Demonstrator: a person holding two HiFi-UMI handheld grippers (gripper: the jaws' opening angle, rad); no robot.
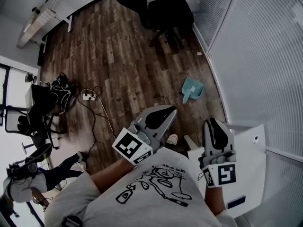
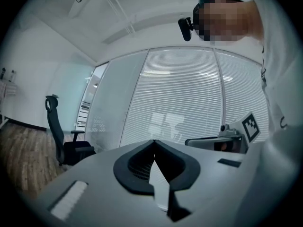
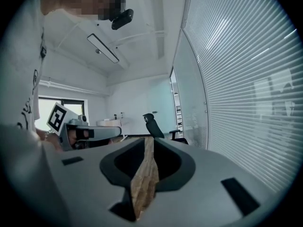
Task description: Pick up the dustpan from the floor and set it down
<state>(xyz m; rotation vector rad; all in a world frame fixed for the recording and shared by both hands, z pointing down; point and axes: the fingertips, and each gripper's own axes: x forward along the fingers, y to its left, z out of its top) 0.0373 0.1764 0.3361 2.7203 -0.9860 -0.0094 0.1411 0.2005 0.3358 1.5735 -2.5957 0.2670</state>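
A teal dustpan lies flat on the wooden floor near the glass wall, its handle towards me. Both grippers are held up in front of my chest, well short of it. In the head view my left gripper points at the floor left of the dustpan; in the left gripper view its jaws meet at the tips with nothing between them. To the right, my right gripper hangs over a white table's edge. The right gripper view shows only a narrow slit between its jaws, with floor behind it and nothing held.
A black office chair stands beyond the dustpan. A power strip with trailing cables lies on the floor at left. The white table is at my right, against the blinds-covered glass wall. Another person sits at lower left.
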